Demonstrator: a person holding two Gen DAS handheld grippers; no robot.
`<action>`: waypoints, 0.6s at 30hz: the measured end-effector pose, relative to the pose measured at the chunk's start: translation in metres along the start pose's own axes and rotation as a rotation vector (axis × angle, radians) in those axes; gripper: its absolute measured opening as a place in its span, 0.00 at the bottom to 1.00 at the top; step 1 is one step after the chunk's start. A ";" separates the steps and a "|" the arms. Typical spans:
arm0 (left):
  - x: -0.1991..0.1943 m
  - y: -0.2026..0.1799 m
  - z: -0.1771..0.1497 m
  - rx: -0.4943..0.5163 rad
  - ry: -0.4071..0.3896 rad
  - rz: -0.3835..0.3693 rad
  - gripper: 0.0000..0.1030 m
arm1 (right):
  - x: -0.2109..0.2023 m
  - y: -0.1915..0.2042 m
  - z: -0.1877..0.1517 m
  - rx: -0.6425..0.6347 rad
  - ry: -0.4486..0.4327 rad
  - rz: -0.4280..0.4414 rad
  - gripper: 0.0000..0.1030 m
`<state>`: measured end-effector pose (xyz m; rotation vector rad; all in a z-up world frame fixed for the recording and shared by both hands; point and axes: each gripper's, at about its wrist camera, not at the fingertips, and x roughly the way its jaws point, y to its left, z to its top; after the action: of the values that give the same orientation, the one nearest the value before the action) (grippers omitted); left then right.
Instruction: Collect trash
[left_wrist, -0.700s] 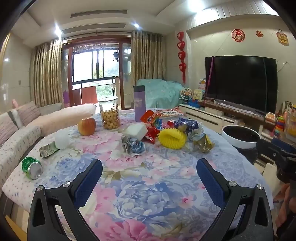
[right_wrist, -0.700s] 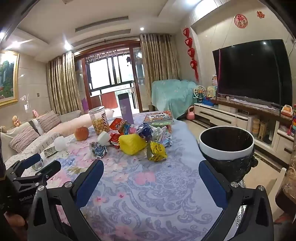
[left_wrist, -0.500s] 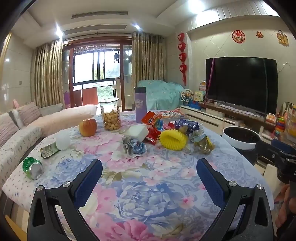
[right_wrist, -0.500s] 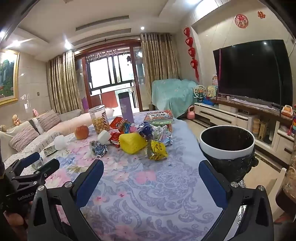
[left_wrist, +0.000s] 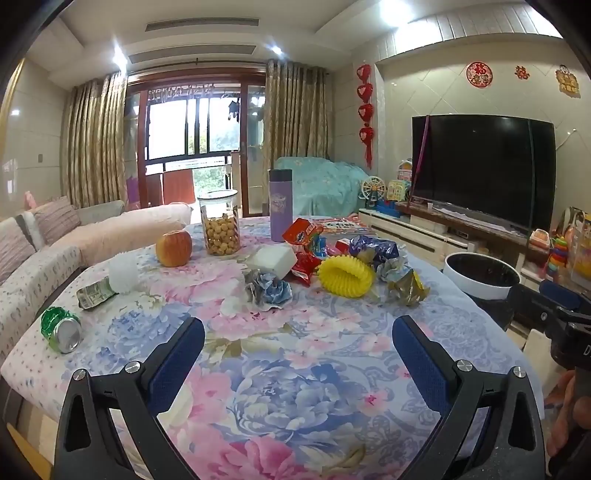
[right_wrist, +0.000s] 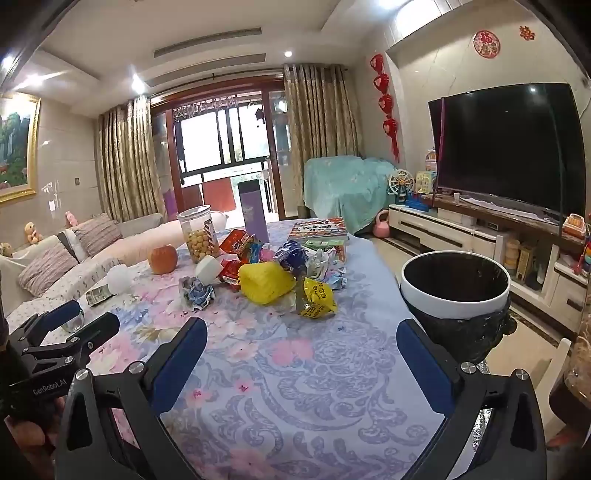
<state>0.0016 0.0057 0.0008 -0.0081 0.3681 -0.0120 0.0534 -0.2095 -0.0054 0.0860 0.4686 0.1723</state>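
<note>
1. Hovering over the floral tablecloth (left_wrist: 295, 387), left gripper (left_wrist: 297, 354) with jaws spread wide, nothing between the blue pads (left_wrist: 177, 360).
2. Hovering likewise, right gripper (right_wrist: 301, 356), jaws fully apart and empty, bare cloth beneath.
3. Lying well ahead of the left jaws, past an open stretch of cloth: crumpled blue-silver wrapper (left_wrist: 269, 290), white block (left_wrist: 275, 258), red snack packets (left_wrist: 304, 236), yellow honeycomb ball (left_wrist: 347, 275), gold wrapper (left_wrist: 406, 286).
4. Resting far left of the left jaws, near the table's left edge: crushed green can (left_wrist: 61, 328), flattened packet (left_wrist: 94, 293), white fluffy ball (left_wrist: 123, 271).
5. Standing beyond the clutter, toward the far edge: apple (left_wrist: 173, 247), clear jar (left_wrist: 219, 223) of round snacks, purple flask (left_wrist: 280, 205).
6. Seen from the right wrist: yellow printed wrapper (right_wrist: 317, 299) nearest ahead of the jaws, slightly right of centre, open cloth between.
7. Sitting off the table's right edge, just beyond the right finger: white-rimmed bin (right_wrist: 456, 295) with black liner, mouth open.
8. Showing at the left of the right-wrist view: the left gripper, low over the near-left corner of the table.
</note>
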 end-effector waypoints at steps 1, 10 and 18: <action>0.000 0.001 0.000 0.000 -0.001 0.000 0.99 | 0.000 0.000 0.000 0.000 0.000 0.001 1.00; 0.003 0.000 -0.002 0.001 0.004 -0.003 0.99 | -0.001 -0.001 -0.001 0.008 -0.001 0.013 1.00; 0.004 0.000 -0.002 0.000 0.004 -0.005 0.99 | -0.001 0.000 -0.001 0.010 -0.002 0.017 1.00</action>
<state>0.0042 0.0061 -0.0026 -0.0089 0.3723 -0.0165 0.0520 -0.2097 -0.0061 0.0997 0.4670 0.1867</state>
